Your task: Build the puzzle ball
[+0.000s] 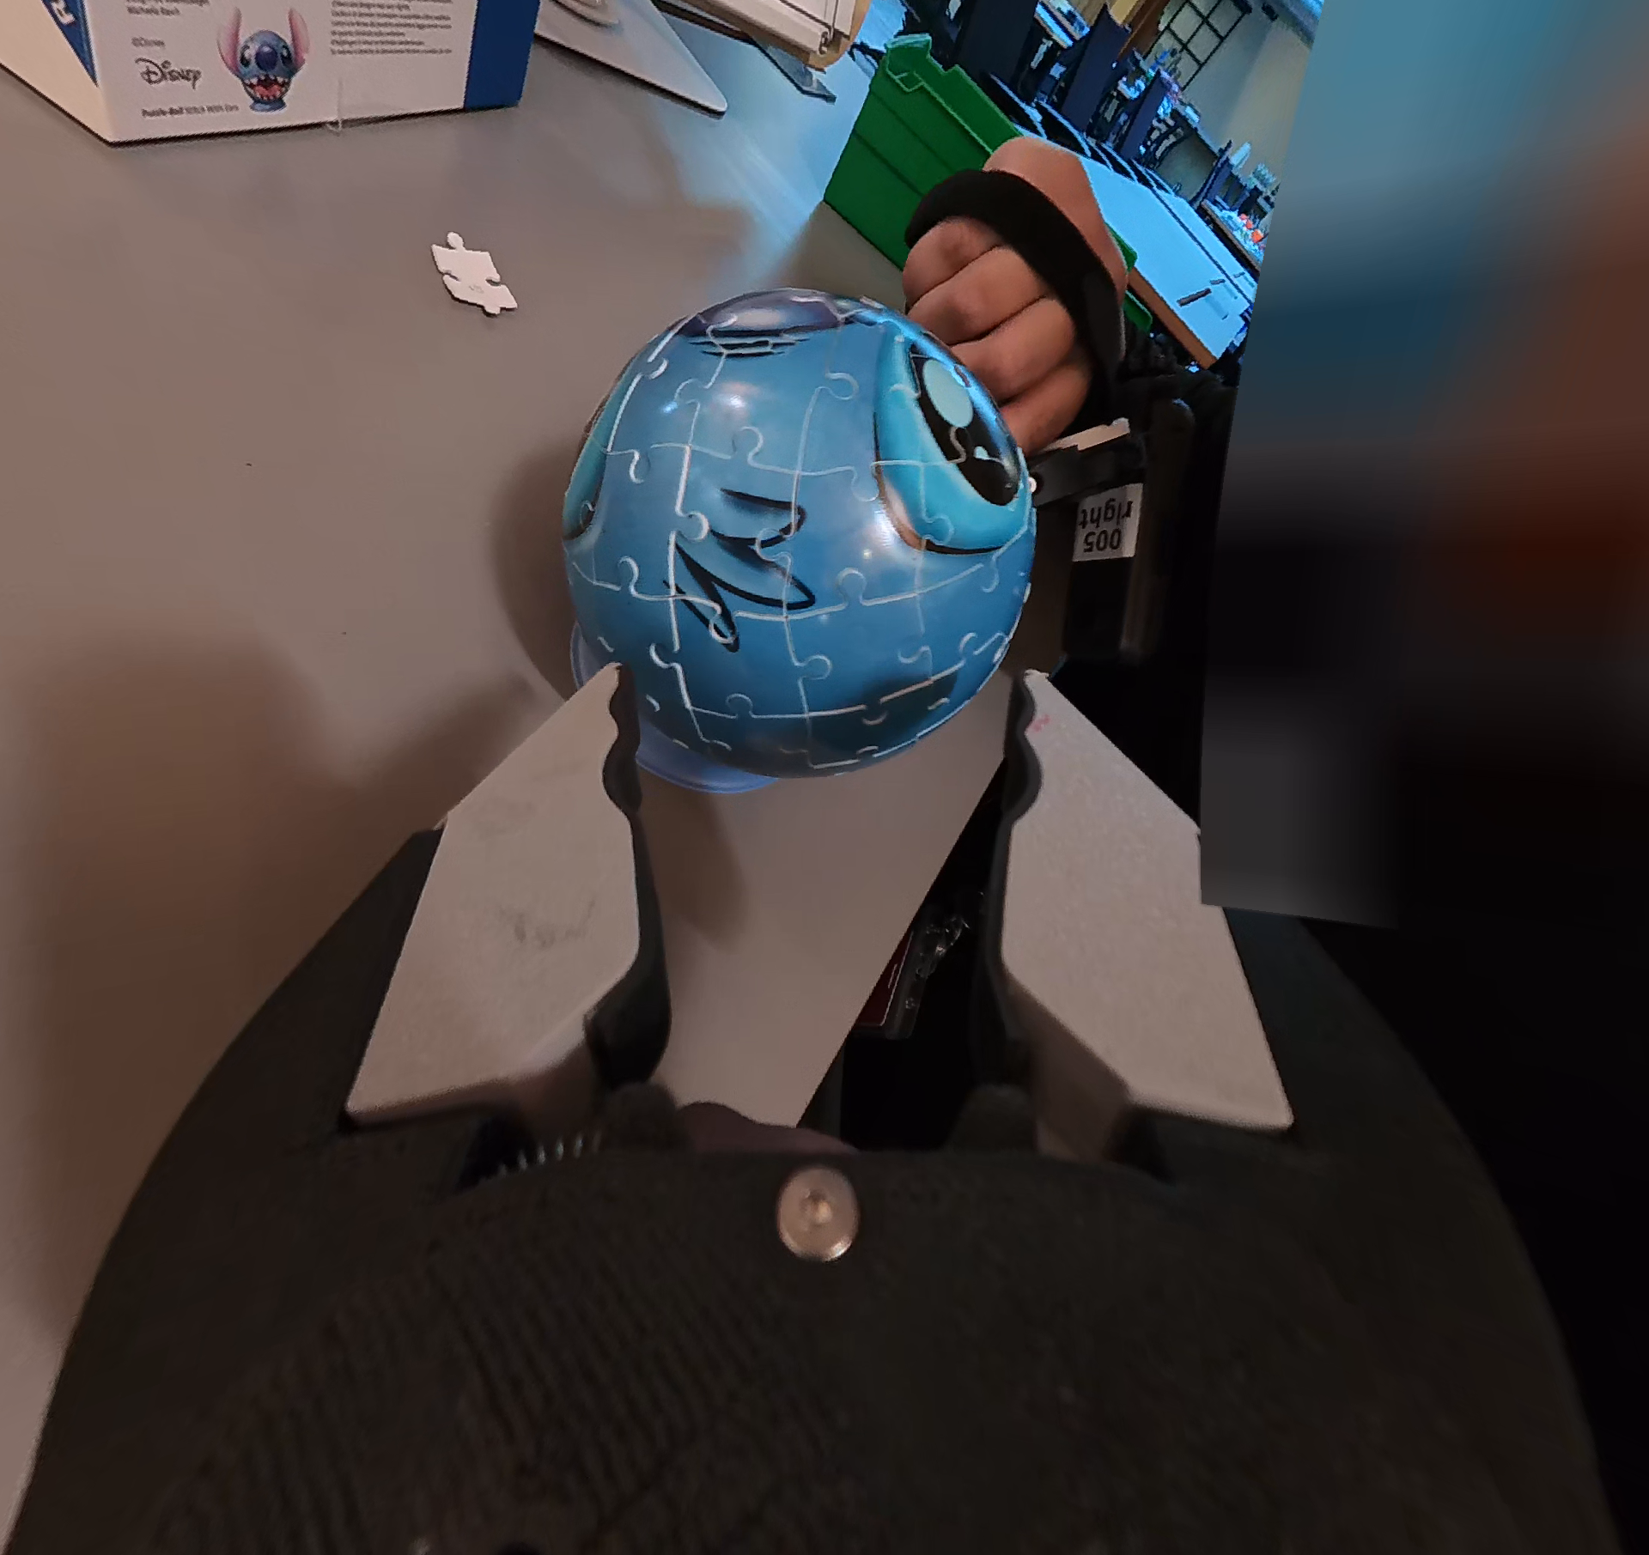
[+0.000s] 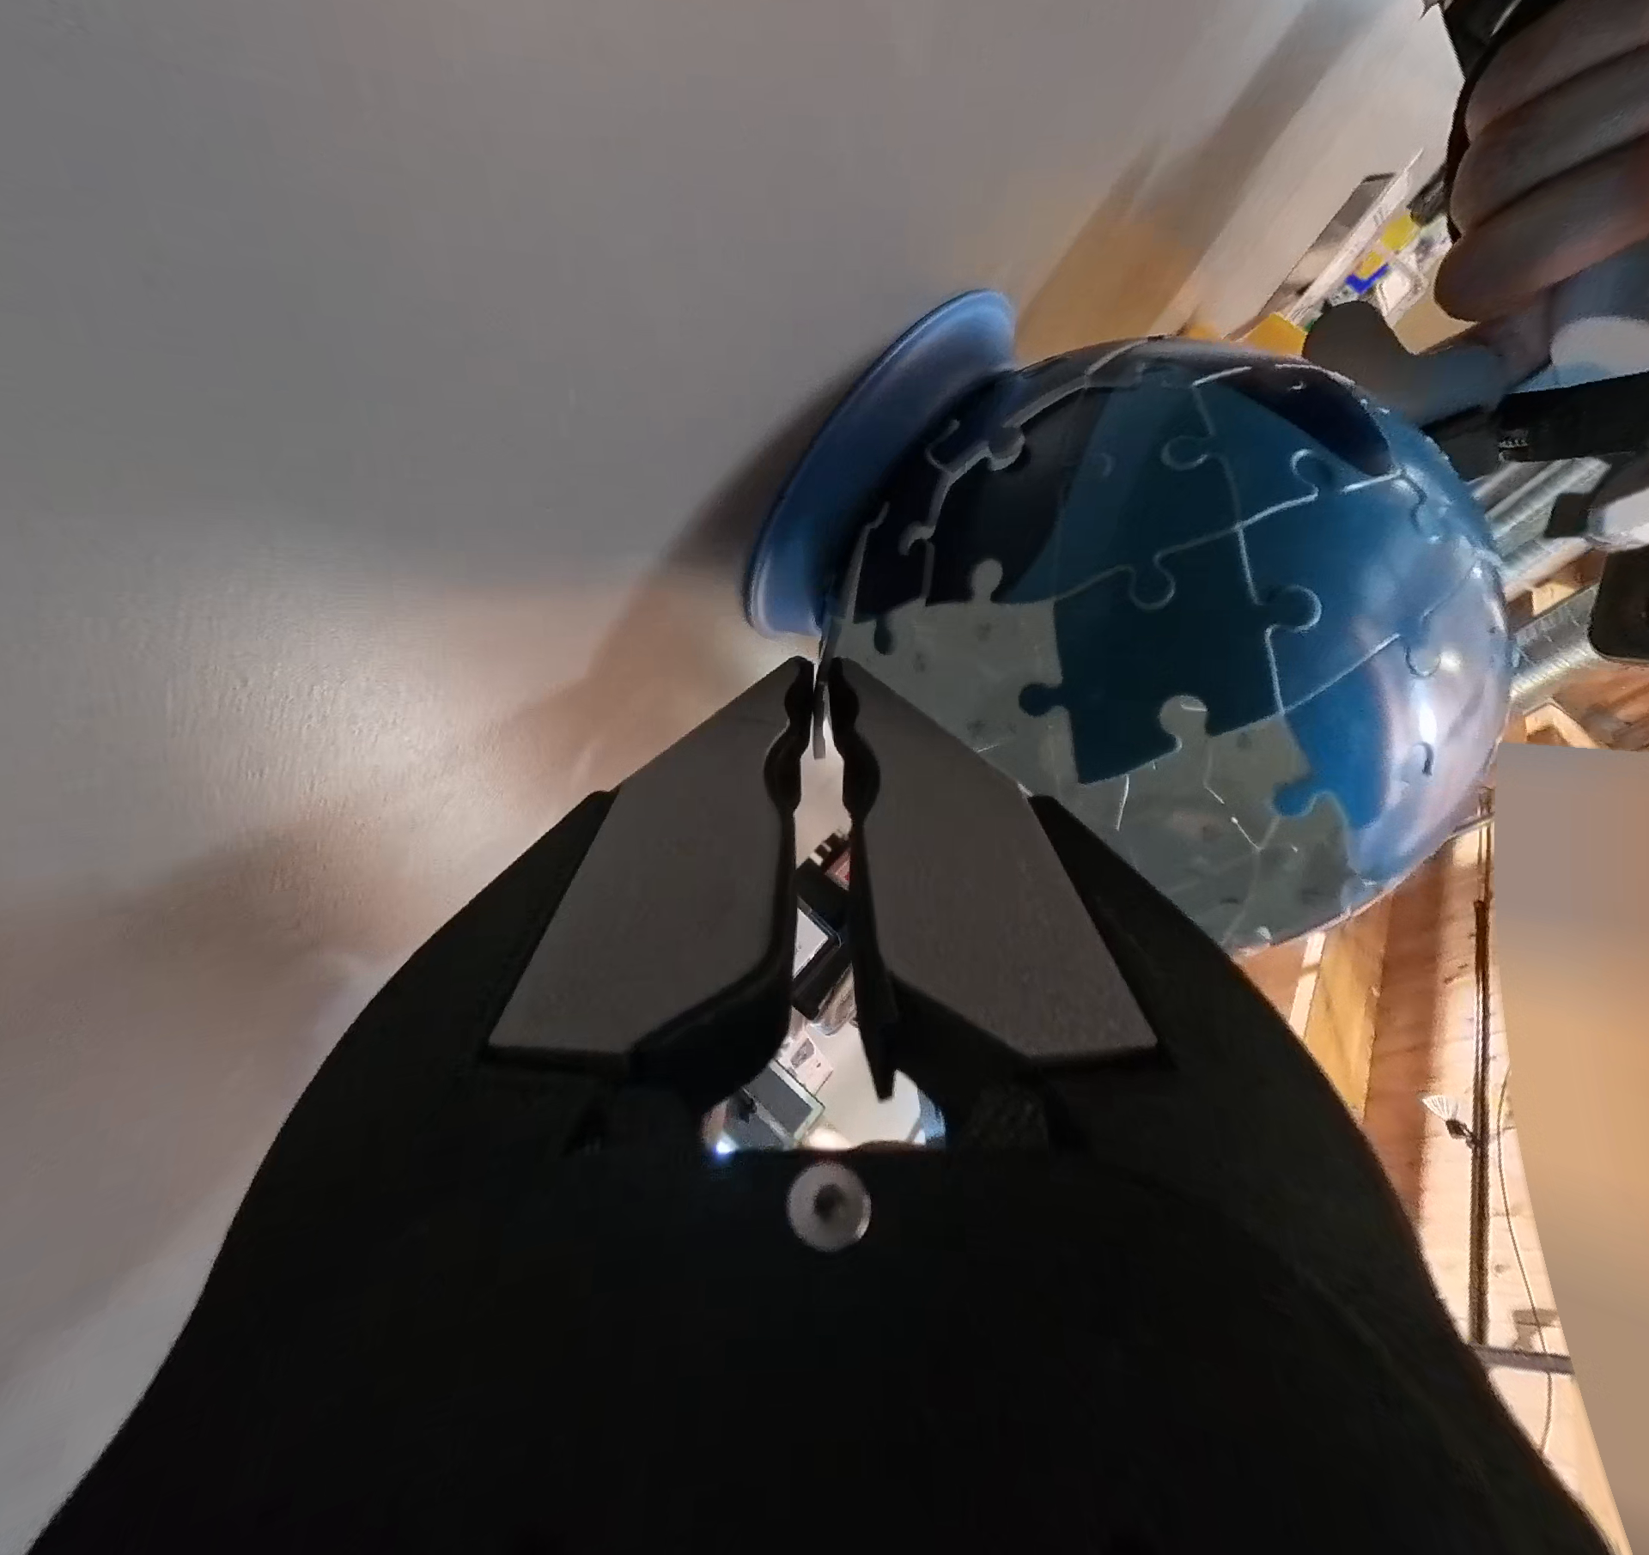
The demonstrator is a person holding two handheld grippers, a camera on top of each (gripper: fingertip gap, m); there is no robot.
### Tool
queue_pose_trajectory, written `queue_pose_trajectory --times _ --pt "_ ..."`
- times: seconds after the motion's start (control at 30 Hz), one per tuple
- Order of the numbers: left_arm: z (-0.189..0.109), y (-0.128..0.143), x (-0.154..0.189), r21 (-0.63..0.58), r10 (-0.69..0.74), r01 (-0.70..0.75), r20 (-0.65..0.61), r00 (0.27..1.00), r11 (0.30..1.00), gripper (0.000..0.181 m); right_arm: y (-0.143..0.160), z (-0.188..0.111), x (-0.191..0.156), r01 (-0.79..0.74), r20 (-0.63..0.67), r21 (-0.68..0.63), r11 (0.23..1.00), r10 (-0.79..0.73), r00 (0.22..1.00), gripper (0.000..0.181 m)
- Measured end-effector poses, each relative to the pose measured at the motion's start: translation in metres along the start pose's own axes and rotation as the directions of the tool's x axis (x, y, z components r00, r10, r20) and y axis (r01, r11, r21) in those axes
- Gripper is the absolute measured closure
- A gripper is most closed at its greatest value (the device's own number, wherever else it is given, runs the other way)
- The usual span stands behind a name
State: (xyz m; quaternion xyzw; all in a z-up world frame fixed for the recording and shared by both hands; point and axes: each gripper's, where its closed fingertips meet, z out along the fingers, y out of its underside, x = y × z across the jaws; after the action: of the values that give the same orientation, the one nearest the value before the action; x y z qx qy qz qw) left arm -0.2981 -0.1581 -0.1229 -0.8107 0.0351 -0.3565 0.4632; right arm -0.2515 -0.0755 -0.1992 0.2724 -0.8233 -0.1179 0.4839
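The blue puzzle ball stands on its blue stand on the grey table. My left gripper reaches down over it, jaws wide, with a fingertip pressed on each side of the ball. In the right wrist view the ball has a gap near the stand that shows the grey inside. My right gripper is shut on a thin puzzle piece, seen edge-on, at the rim of that gap. The right gripper's body and the hand on it show behind the ball.
A loose white piece lies face down on the table left of the ball. The puzzle box sits at the back left beside a white stand base. A green bin stands past the table edge. The gap from one gripper's tips to the other's is roughly 12 cm.
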Motion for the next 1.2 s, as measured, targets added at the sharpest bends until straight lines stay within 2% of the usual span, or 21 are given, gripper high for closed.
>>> queue_pose_trajectory --times 0.3,0.63,0.87,1.2 --pt "0.0 0.0 -0.002 0.001 -0.008 0.008 -0.002 1.0 1.0 0.1 0.0 0.002 -0.001 0.017 -0.024 0.01 1.0 -0.017 1.0 0.18" --pt "0.008 0.002 0.0 -0.016 -0.004 0.003 -0.044 0.999 1.0 0.1 0.0 0.006 -0.003 0.015 -0.036 0.023 1.0 -0.014 0.999 0.169" --pt "0.009 0.002 -0.002 -0.015 -0.006 0.006 -0.045 0.999 1.0 0.101 -0.001 0.004 0.004 0.053 -0.076 0.007 0.999 -0.052 0.996 0.18" --pt "0.009 0.001 -0.003 -0.021 -0.01 0.01 -0.037 0.999 1.0 0.101 -0.001 0.001 0.006 0.134 -0.058 -0.028 0.991 -0.135 0.989 0.18"
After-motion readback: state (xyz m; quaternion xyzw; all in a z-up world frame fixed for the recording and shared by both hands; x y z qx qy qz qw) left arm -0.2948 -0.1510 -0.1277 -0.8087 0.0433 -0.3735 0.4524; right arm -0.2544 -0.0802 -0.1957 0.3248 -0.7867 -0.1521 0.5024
